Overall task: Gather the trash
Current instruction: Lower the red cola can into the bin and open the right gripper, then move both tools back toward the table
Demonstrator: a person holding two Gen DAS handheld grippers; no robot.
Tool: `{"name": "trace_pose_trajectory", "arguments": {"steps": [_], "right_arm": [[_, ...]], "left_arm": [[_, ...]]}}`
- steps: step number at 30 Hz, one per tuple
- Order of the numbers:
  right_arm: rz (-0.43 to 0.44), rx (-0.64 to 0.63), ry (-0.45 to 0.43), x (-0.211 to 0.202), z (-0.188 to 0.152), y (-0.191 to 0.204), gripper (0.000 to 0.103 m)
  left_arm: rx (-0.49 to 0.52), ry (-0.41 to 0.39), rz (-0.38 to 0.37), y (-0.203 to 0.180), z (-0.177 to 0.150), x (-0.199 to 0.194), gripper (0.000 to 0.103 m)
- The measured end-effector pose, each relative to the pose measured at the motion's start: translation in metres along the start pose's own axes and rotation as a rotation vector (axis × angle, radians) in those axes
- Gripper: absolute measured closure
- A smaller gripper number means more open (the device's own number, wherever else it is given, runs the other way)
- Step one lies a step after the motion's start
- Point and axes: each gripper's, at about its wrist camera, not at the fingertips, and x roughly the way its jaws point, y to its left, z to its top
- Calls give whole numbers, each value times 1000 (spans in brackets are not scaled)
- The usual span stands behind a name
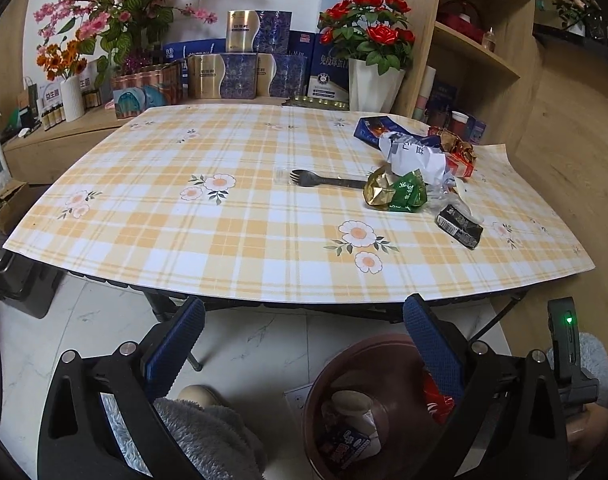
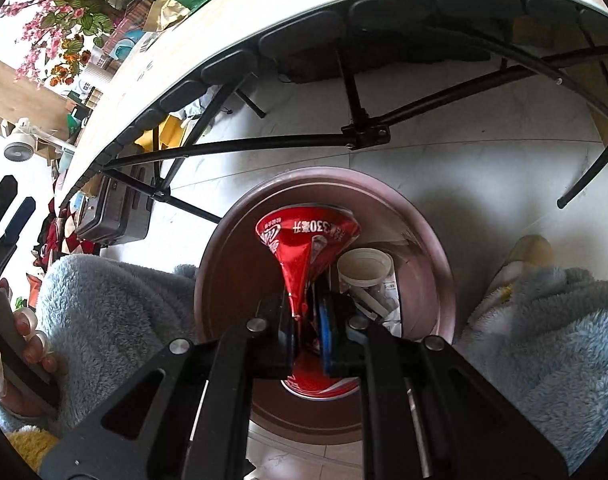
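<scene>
Crushed red can (image 2: 304, 248): I have it pinched at its flattened waist, hanging over the mouth of the brown bin (image 2: 224, 280); its long axis runs along my fingers, from 6 o'clock up to 12 o'clock in the right wrist view, one round end toward the camera and the other flaring out into the bin.
Right gripper (image 2: 306, 322): jaws clamped on the can, pads pressed into the crumpled metal.
Left gripper (image 1: 304, 340): jaws wide apart, nothing between them, held off the near edge of the table (image 1: 264, 272).
Bin contents: a white cup (image 2: 364, 266) just beside the can at about 3 o'clock; in the left wrist view I also see a printed packet (image 1: 350, 446) at the bottom, though I can't read what it is.
Trash on the table: a pile at roughly 2 o'clock from the table's middle, with a green and gold wrapper (image 1: 396, 194), crumpled white paper (image 1: 414, 158), a blue box (image 1: 378, 128) and a dark packet (image 1: 460, 226).
Spork (image 1: 328, 179): lying flat, tines toward 9 o'clock, handle running under the green and gold wrapper.
Person: fluffy blue-grey sleeves (image 2: 116, 312) at both sides of the bin.
</scene>
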Motion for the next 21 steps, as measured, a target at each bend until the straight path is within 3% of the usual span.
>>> {"name": "trace_pose_trajectory", "arguments": {"steps": [3, 6, 10, 12, 14, 17, 21], "right_arm": [[0, 8, -6, -2, 0, -1, 83], [8, 11, -21, -4, 1, -2, 68], [9, 0, -53, -9, 2, 1, 36], [8, -8, -68, -12, 2, 3, 28], [4, -13, -83, -15, 3, 3, 12], [18, -20, -109, -20, 4, 4, 6], [30, -19, -122, -23, 7, 4, 6]], "left_arm": [[2, 7, -3, 0, 0, 2, 6], [-2, 4, -27, 0, -1, 1, 6], [-12, -7, -55, 0, 0, -1, 6], [-17, -13, -52, 1, 0, -1, 6], [-25, -21, -52, 2, 0, -2, 6], [-40, -39, -52, 4, 1, -5, 6], [-40, -56, -57, 3, 2, -8, 6]]}}
